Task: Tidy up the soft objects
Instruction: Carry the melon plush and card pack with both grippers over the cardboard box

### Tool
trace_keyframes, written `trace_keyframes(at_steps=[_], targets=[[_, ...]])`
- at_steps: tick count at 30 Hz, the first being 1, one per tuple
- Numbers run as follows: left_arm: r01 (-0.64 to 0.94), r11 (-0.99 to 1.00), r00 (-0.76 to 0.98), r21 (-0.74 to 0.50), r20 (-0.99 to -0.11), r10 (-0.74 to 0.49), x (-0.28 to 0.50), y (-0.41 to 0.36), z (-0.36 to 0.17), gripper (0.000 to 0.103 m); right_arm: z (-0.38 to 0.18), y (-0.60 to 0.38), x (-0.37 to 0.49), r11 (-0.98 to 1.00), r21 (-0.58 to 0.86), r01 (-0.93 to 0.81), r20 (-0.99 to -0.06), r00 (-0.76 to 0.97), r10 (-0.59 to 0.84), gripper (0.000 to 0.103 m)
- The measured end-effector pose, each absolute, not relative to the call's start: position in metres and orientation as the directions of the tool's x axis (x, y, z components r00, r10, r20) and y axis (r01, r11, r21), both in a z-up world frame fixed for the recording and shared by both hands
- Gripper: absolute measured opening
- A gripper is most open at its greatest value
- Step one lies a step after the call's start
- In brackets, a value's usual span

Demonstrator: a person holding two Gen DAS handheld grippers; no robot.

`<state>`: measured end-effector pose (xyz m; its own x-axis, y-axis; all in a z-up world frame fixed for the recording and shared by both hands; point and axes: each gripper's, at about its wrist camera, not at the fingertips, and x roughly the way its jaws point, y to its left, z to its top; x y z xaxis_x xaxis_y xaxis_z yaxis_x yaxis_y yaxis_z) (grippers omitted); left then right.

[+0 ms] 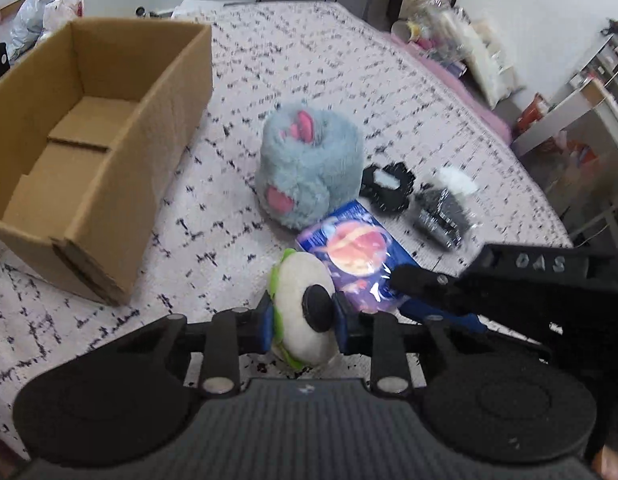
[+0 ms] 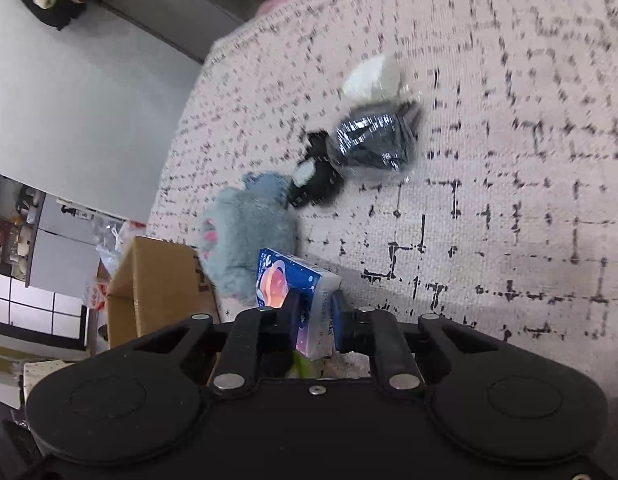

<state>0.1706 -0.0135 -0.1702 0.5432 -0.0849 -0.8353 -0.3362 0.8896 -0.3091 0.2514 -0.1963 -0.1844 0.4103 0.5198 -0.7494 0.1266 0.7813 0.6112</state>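
Note:
My left gripper (image 1: 303, 316) is shut on a round white and green plush toy (image 1: 299, 280) with a black button, held just above the patterned bed cover (image 1: 213, 216). My right gripper (image 2: 315, 316) is shut on a blue tissue pack (image 2: 283, 280) printed with a planet; the left wrist view shows that pack (image 1: 349, 252) and that gripper (image 1: 407, 292) reaching in from the right. A grey-blue plush with pink paws (image 1: 309, 164) (image 2: 245, 232) lies behind them. An open cardboard box (image 1: 149, 120) (image 2: 157, 280) stands at the left with nothing showing in it.
A black frilly ring (image 1: 387, 186) (image 2: 313, 184) and a black bundle in clear wrap (image 1: 443, 208) (image 2: 373, 140) lie right of the plush. Bottles and cups (image 1: 441, 24) crowd the bed's far right edge. Plastic bags (image 1: 37, 16) sit beyond the box.

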Motion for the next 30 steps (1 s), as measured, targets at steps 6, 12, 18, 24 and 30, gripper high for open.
trace_keyframes(at_steps=[6, 12, 18, 24, 30], targets=[[-0.308, 0.889, 0.597, -0.338, -0.797, -0.096, 0.153, -0.004, -0.140, 0.028, -0.155, -0.195, 0.231, 0.787, 0.609, 0.100, -0.725, 0.473, 0.501, 0.015], [-0.252, 0.901, 0.654, -0.354, -0.748, -0.111, 0.136, 0.002, -0.109, 0.028, -0.130, -0.193, 0.208, 0.788, 0.611, 0.080, -0.699, 0.522, 0.489, 0.014], [-0.246, 0.902, 0.685, -0.356, -0.722, -0.098, 0.121, 0.019, -0.092, 0.028, -0.106, -0.182, 0.192, 0.787, 0.616, 0.036, -0.662, 0.565, 0.493, 0.014], [-0.255, 0.885, 0.712, -0.389, -0.695, -0.101, 0.109, 0.047, -0.081, 0.028, -0.091, -0.164, 0.184, 0.789, 0.615, 0.010, -0.644, 0.584, 0.494, 0.014], [-0.273, 0.875, 0.726, -0.401, -0.682, -0.086, 0.105, 0.072, -0.076, 0.028, -0.078, -0.147, 0.179, 0.794, 0.607, -0.021, -0.621, 0.610, 0.491, 0.014]])
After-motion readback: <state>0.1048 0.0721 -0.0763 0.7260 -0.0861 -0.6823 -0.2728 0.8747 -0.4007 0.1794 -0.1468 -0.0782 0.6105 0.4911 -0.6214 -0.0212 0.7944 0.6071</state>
